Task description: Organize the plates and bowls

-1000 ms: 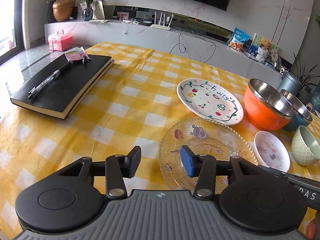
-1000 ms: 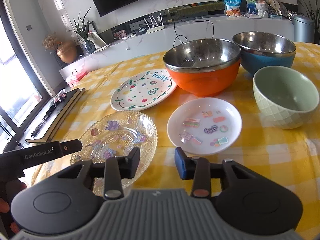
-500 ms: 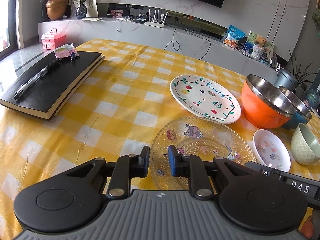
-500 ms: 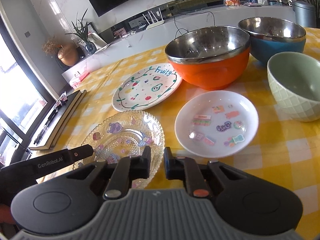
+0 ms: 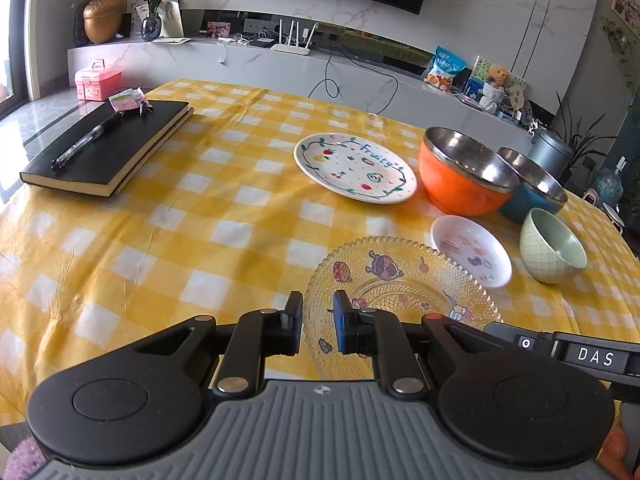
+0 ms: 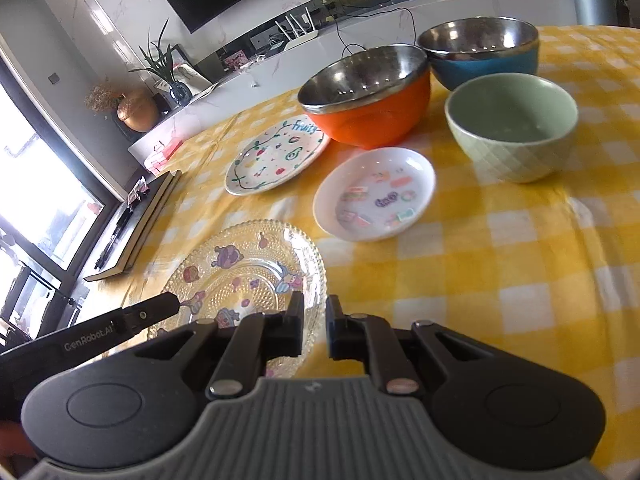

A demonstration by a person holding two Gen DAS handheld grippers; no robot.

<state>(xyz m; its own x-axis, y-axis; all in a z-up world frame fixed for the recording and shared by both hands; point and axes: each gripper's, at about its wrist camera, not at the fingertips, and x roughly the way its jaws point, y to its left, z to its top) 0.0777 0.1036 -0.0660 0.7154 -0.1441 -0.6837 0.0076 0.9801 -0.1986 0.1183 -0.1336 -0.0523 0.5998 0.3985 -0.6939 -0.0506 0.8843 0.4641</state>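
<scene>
Worktop: a yellow-and-white checked cloth [image 5: 180, 240] covers the worktop, with plates and bowls gathered on one side of it.
Glass plate: the clear pressed-glass plate [image 5: 400, 280] with cartoon stickers lies nearest both cameras, its near rim between the two pairs of tongs. Whether it sits on the cloth or is raised off it cannot be told.
Left tongs: the left tongs [image 5: 318, 320] are closing on the near left rim of the glass plate, and the rim stands between the pads.
Right tongs: the right tongs [image 6: 314, 326] are clenched on the near right rim of the same plate.
Small dish: a white sticker-printed dish [image 5: 472, 250] sits just beyond the glass plate on its right side.
Fruit plate: a white plate lettered "Fruity" [image 5: 354, 168] lies beyond the glass plate, apart from it.
Orange bowl: a steel-lined orange bowl [image 5: 460, 184] stands beyond the glass plate, just right of the fruit plate.
Blue bowl: a steel-lined blue bowl [image 5: 528, 196] stands farther from the glass plate, against the orange bowl.
Green bowl: a pale green quilted bowl [image 5: 550, 246] stands right of the glass plate, past the small dish.
Notebook: a black notebook [image 5: 108, 148] with a pen [image 5: 86, 142] on top lies well apart from the glass plate, far to its left.
</scene>
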